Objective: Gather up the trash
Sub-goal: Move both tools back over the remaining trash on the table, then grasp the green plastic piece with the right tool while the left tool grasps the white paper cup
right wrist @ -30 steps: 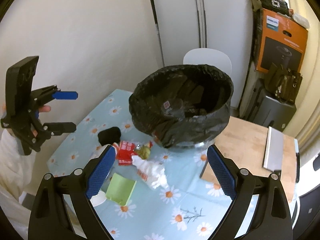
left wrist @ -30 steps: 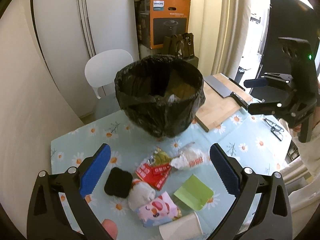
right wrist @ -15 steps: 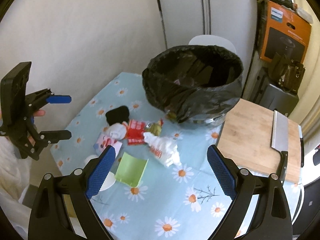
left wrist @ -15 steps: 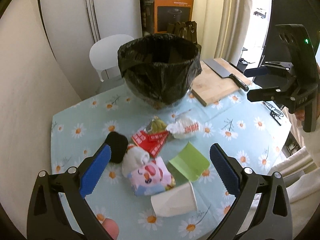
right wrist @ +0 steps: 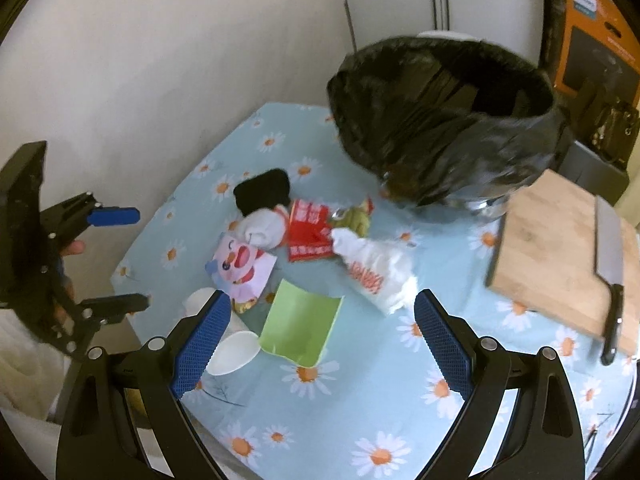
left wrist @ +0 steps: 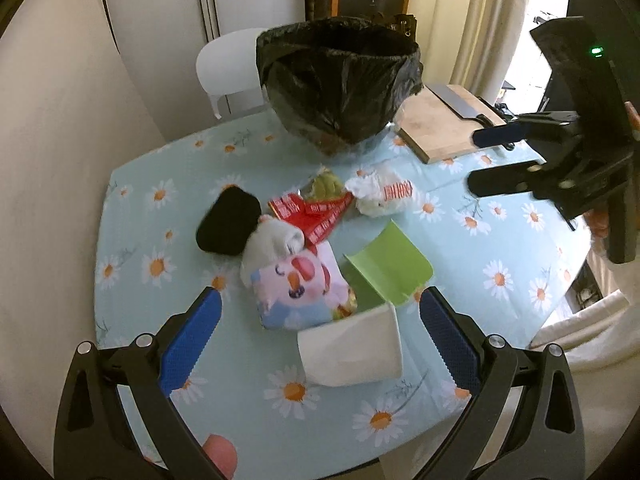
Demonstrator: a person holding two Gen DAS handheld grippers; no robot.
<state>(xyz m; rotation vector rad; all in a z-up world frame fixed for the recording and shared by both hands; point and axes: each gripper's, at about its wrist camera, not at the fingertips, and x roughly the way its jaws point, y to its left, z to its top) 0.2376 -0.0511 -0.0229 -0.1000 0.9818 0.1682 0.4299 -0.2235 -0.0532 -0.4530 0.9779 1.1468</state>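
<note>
My left gripper (left wrist: 318, 334) hangs jaws wide over a white cup (left wrist: 350, 350), gripping nothing; my right gripper (right wrist: 322, 338), equally spread and empty, frames green card (right wrist: 300, 326). Litter clusters at twelve o'clock: pink packet (left wrist: 300, 286), red wrapper (left wrist: 316, 214), white bag (left wrist: 386, 196). Beyond, the bin (left wrist: 340, 80) stands on the table (left wrist: 500, 248).

One black bin (left wrist: 340, 80). One white cup (left wrist: 352, 350). One green paper (left wrist: 390, 266). One pink packet (left wrist: 302, 284). One red wrapper (left wrist: 314, 212). One knife (right wrist: 610, 264). One board (right wrist: 560, 256).
</note>
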